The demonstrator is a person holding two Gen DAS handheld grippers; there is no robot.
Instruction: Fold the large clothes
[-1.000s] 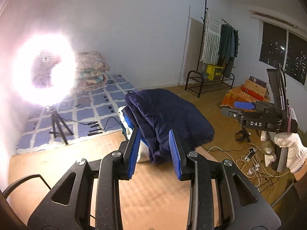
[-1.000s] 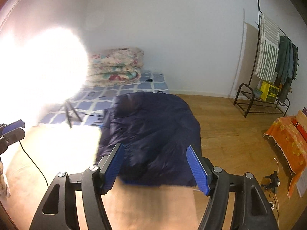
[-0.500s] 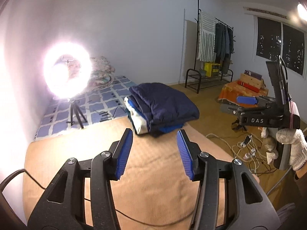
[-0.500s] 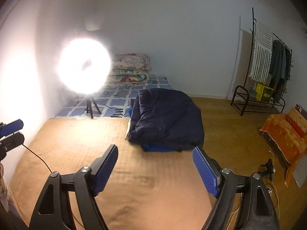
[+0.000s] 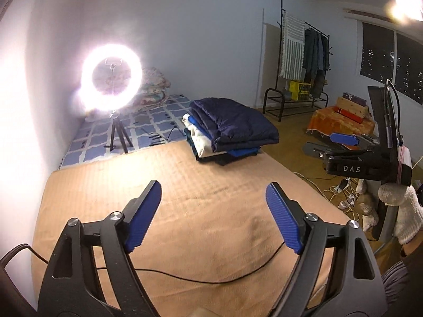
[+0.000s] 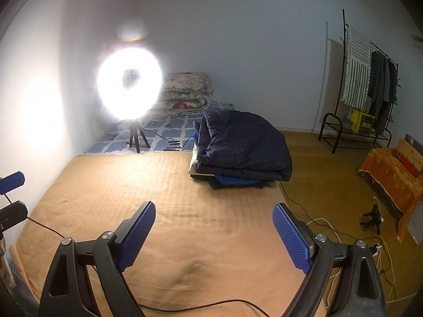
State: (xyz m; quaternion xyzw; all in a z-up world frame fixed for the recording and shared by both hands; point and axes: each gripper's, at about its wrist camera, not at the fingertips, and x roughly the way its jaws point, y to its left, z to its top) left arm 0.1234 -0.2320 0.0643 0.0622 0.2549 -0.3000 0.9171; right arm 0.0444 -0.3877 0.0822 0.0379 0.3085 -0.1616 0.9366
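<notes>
A folded dark navy padded garment [image 5: 232,125] lies on top of a stack of folded clothes [image 5: 208,145] at the far right corner of the tan blanket [image 5: 185,211]. It also shows in the right wrist view [image 6: 243,145]. My left gripper [image 5: 214,219] is open and empty, well back from the stack above the blanket. My right gripper [image 6: 214,235] is open and empty, also back from the stack. The right gripper shows from the side in the left wrist view [image 5: 343,142], held by a gloved hand.
A bright ring light on a tripod [image 5: 112,76] stands behind the blanket on a blue patterned mat [image 5: 127,134]. A black cable [image 5: 211,277] crosses the blanket near me. Floral quilts [image 6: 185,92], a clothes rack [image 6: 364,92], an orange-covered box [image 6: 394,174] and floor cables [image 6: 343,235] lie around.
Both grippers have pulled back from the navy garment, which stays on the stack. The left jaws have opened wider. The whole blanket has come into view.
</notes>
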